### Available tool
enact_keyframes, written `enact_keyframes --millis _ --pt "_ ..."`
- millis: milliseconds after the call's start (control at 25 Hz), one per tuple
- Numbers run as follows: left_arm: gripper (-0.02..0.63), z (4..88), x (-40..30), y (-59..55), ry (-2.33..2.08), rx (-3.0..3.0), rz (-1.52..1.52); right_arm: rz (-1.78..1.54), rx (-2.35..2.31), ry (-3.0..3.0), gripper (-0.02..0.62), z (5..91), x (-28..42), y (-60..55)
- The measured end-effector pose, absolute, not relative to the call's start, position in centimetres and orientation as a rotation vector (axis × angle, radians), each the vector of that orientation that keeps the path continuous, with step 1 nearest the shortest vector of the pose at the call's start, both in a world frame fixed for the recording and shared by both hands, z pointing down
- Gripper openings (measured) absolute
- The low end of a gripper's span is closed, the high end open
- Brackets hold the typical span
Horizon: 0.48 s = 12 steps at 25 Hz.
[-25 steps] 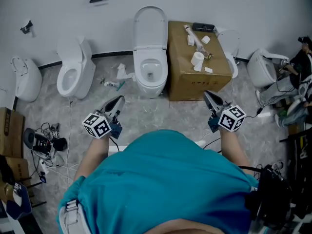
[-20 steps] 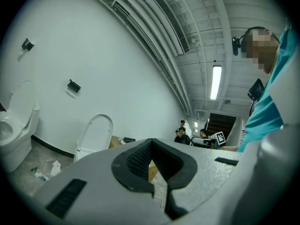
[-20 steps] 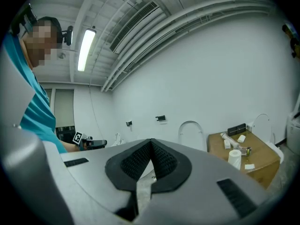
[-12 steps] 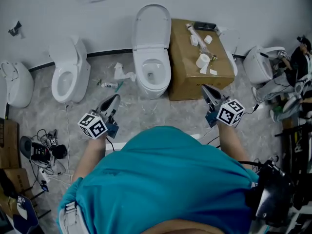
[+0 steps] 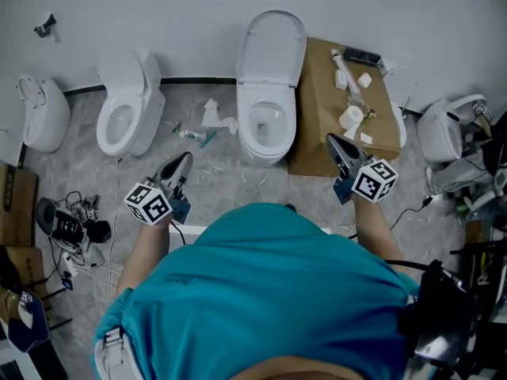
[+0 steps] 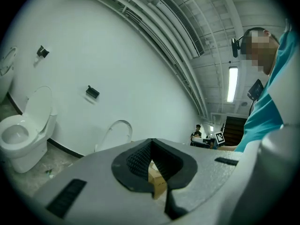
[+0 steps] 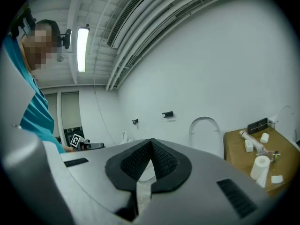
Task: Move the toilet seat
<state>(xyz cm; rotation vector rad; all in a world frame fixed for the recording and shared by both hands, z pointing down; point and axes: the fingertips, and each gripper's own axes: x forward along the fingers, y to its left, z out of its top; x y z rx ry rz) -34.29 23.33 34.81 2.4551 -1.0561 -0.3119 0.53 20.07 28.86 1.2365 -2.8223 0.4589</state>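
A white toilet [image 5: 268, 125] stands against the far wall, its lid [image 5: 274, 44] raised upright and the seat ring lying down on the bowl. My left gripper [image 5: 183, 161] hovers over the floor, short of the bowl and to its left, shut and empty. My right gripper [image 5: 333, 141] hangs to the bowl's right, in front of the cardboard box, also shut and empty. The raised lid [image 6: 114, 132] shows above the closed left gripper [image 6: 151, 143] in the left gripper view. The lid [image 7: 205, 134] also shows beyond the closed right gripper [image 7: 151, 142] in the right gripper view.
A cardboard box [image 5: 331, 133] with paper rolls and small parts stands right of the toilet. A second toilet [image 5: 127, 115] and another fixture [image 5: 41, 113] stand to the left, one more [image 5: 445, 129] at the right. Litter [image 5: 207, 125] and cables [image 5: 70, 226] lie on the floor.
The head view has swung, so the toilet and box now sit further right in it. Both grippers stay shut and have hardly moved in front of the person.
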Motion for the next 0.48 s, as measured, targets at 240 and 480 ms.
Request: enact_keyframes --millis 240,480 --pt "-0.003 35.6 -29.5 19.4 -1.204 2.410 -0.276 0.493 1.123 -2.910 -0.008 30.7 5.9 12.8" --pt "-0.003 34.9 -18.8 14.3 -1.245 2.363 -0.265 0.512 1.028 -2.952 -0.008 30.3 14.6 6.2"
